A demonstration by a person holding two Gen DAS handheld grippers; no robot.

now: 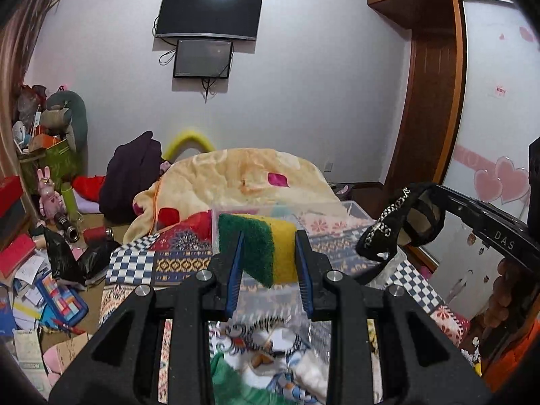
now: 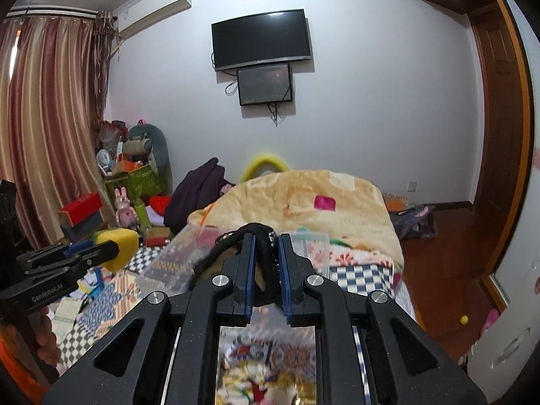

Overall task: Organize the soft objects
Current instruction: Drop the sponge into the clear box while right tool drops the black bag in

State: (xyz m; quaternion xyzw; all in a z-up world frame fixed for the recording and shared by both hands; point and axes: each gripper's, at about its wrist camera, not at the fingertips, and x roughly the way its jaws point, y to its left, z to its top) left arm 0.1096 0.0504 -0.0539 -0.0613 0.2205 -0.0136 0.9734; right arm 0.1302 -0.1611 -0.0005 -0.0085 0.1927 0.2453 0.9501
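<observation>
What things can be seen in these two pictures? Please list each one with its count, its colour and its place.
sponge: one, green and yellow, held in the left gripper
black band: one, black with silver trim, held in the right gripper
plastic box: one, clear, on the bed ahead of both grippers
blanket: one, cream, at the far end of the bed
screens: two, black, on the wall
curtain: one, pink-brown, left side
rabbit toy: one, pink, on the floor by the curtain
left gripper: one, black with blue pads
right gripper: one, black with blue pads
</observation>
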